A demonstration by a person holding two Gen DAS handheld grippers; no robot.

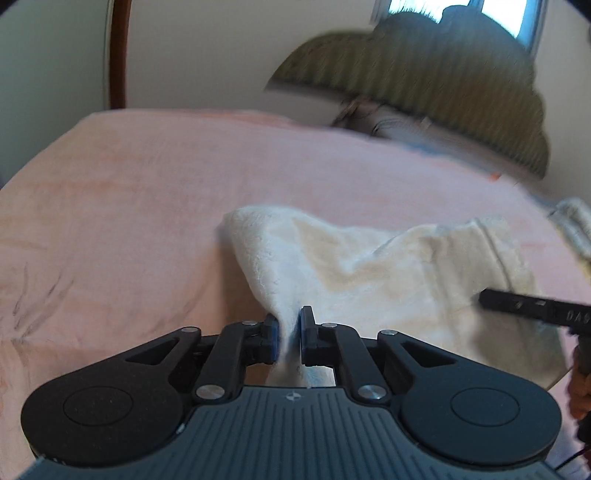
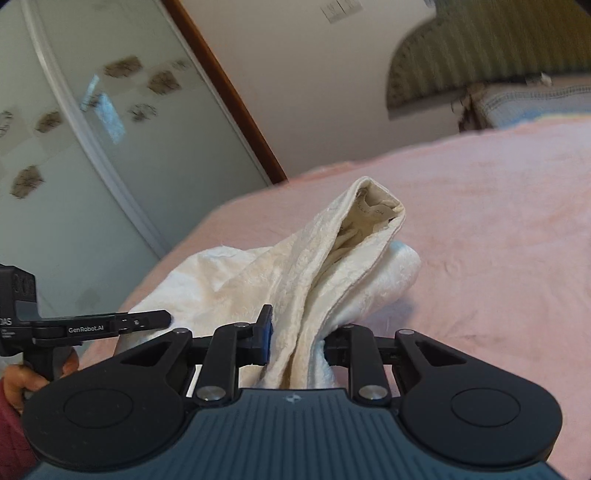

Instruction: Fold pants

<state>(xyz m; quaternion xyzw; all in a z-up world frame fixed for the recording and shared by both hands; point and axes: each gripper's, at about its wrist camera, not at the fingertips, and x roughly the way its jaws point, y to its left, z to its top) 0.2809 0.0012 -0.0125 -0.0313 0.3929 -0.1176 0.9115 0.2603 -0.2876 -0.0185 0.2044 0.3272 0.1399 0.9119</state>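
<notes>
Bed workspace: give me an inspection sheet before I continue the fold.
Surface: pink bedspread, lightly wrinkled.
Job's things: cream fleece pants, bunched and partly lifted; waistband opening faces the right wrist camera.
Clutter: a second pale fabric piece at the right edge of the left view; too little shows to identify it.
Grippers: left hand-held gripper shut on a thin pants edge; right hand-held gripper shut on a thicker bunch.
Cables: a thin dark cord at the left view's lower right corner.
Surroundings: ribbed olive headboard, window, glass door, blue striped pillow.
</notes>
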